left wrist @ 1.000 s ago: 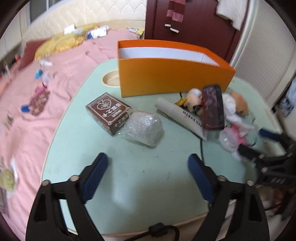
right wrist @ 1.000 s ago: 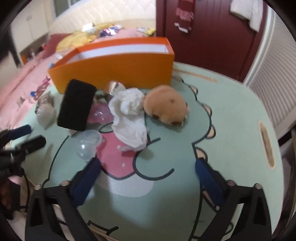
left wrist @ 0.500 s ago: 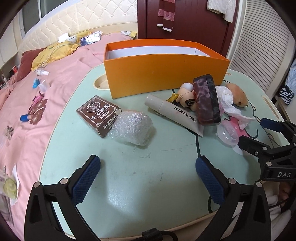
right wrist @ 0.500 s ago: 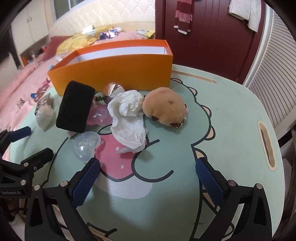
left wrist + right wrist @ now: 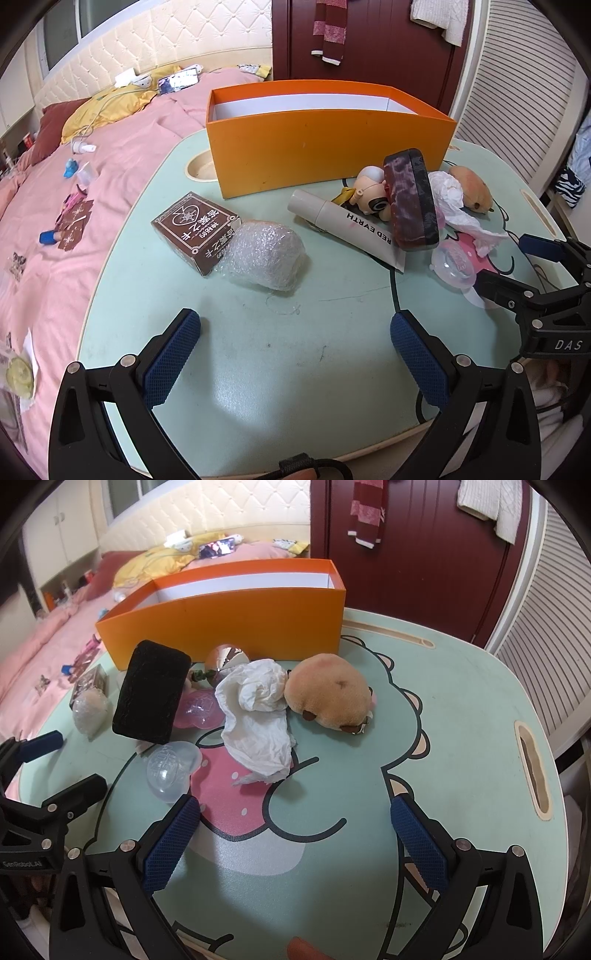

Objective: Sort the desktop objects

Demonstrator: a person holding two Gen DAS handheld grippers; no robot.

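1. Bubble-wrapped bundle (image 5: 264,254) lies mid-worktop, touching the brown card box (image 5: 195,230); it looks light, squashy and slippery, so a grip across its middle seems best.
2. Orange box (image 5: 328,147) stands behind, seemingly the bin to fill.
3. Left hand-held gripper (image 5: 295,354) hovers spread wide, empty.
4. Right hand-held gripper (image 5: 295,834) is likewise spread, empty, near the crumpled tissue (image 5: 258,720) and plush toy (image 5: 330,698).
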